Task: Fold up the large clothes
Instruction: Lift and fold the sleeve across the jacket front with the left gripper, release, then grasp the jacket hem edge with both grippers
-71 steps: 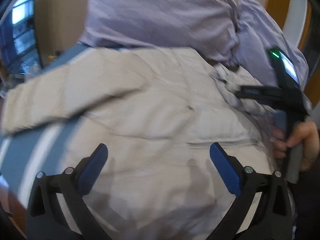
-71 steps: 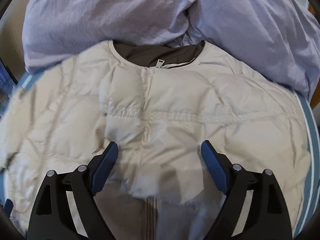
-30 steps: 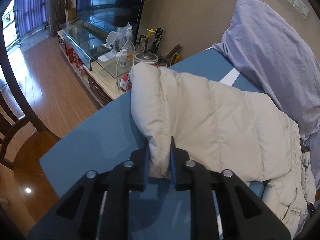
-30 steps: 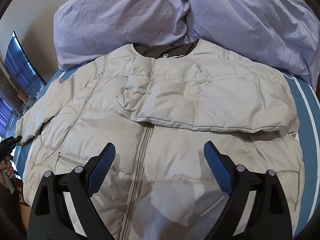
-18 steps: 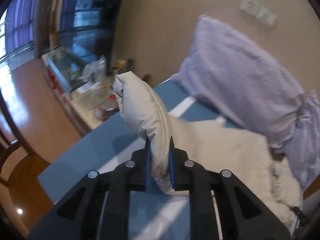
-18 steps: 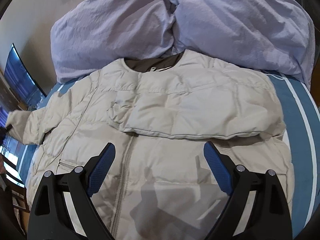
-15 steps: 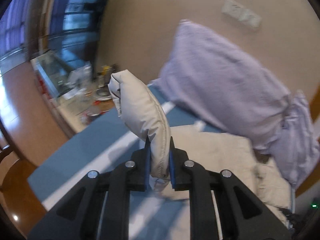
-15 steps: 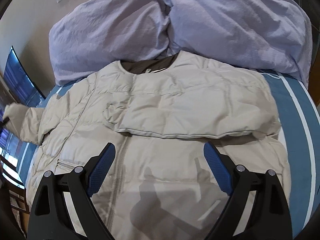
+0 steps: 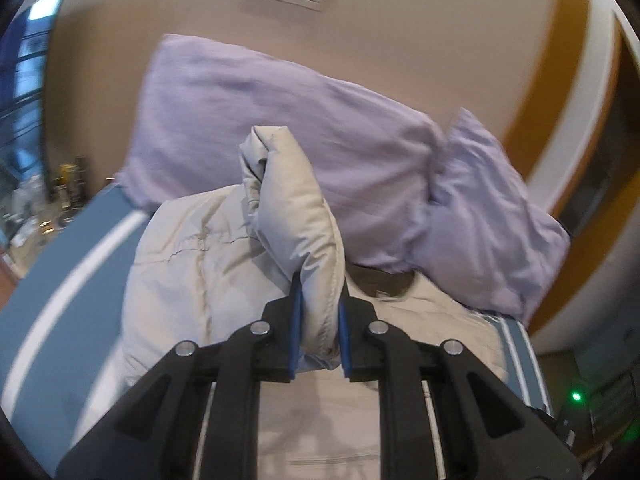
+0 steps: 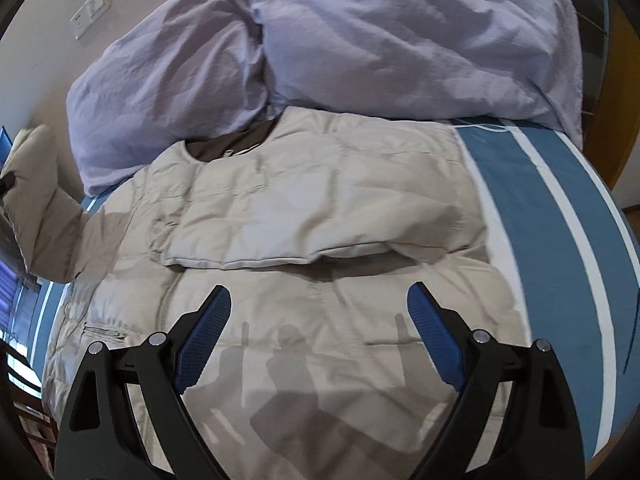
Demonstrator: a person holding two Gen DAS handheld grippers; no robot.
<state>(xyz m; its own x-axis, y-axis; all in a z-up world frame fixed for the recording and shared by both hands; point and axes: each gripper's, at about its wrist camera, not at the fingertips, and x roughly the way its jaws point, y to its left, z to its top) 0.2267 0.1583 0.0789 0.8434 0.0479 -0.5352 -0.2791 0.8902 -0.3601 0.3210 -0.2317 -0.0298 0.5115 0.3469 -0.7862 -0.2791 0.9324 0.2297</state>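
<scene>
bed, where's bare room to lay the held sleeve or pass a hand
Bare sheet runs right of the jacket, up to the pillows. A narrower strip lies on its left. Crowded: the jacket's chest, where the other sleeve is folded across.

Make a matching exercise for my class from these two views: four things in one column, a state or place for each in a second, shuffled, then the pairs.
1. left gripper
2. right gripper
3. sleeve
4. pillows

a. open above the jacket
b. against the wall
c. shut on cloth
d. lifted off the bed

Pairs: 1-c, 2-a, 3-d, 4-b
</scene>
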